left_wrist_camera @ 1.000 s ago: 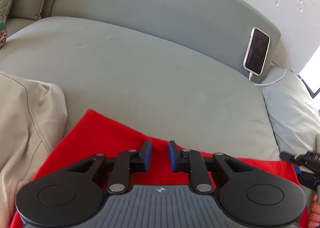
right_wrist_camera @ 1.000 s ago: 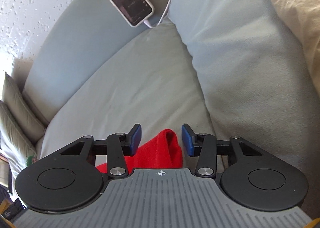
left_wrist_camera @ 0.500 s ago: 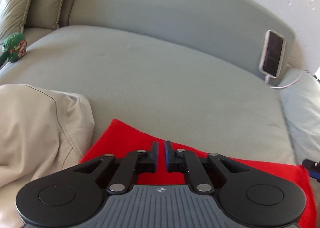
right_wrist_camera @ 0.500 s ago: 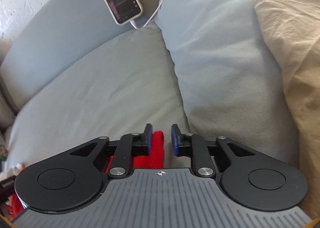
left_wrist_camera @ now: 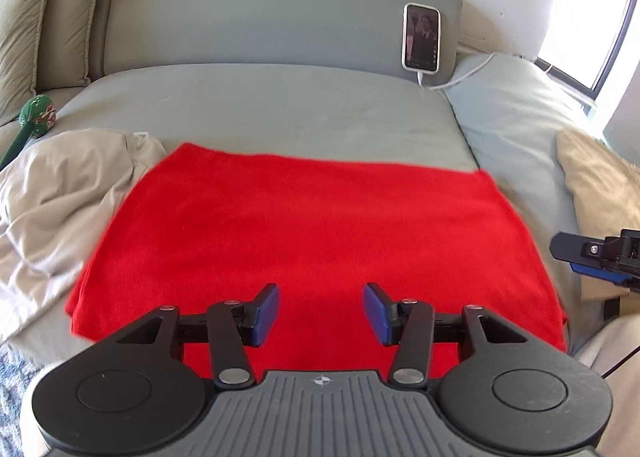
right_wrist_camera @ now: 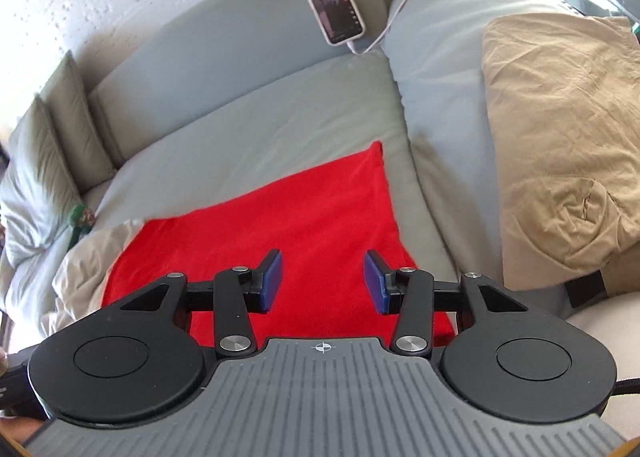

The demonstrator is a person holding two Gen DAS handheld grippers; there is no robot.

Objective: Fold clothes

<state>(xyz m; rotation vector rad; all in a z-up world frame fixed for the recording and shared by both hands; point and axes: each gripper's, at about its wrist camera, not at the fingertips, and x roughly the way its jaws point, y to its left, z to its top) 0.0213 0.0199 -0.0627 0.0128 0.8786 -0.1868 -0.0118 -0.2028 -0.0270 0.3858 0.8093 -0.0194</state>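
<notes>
A red garment [left_wrist_camera: 312, 233] lies flat as a folded rectangle on the grey sofa seat [left_wrist_camera: 280, 105]; it also shows in the right wrist view [right_wrist_camera: 280, 225]. My left gripper [left_wrist_camera: 320, 313] is open and empty above the garment's near edge. My right gripper [right_wrist_camera: 322, 283] is open and empty above the garment's near right part. The right gripper's fingers [left_wrist_camera: 588, 253] show at the right edge of the left wrist view.
Beige clothing [left_wrist_camera: 60, 193] lies bunched left of the red garment. A tan cushion [right_wrist_camera: 560, 129] sits on the right on a grey pillow [right_wrist_camera: 440, 57]. A phone [left_wrist_camera: 421, 37] with a cable leans on the backrest. A green toy [left_wrist_camera: 36, 119] lies far left.
Both grippers opened, let go of the red garment and pulled back. The garment now lies flat on the seat.
</notes>
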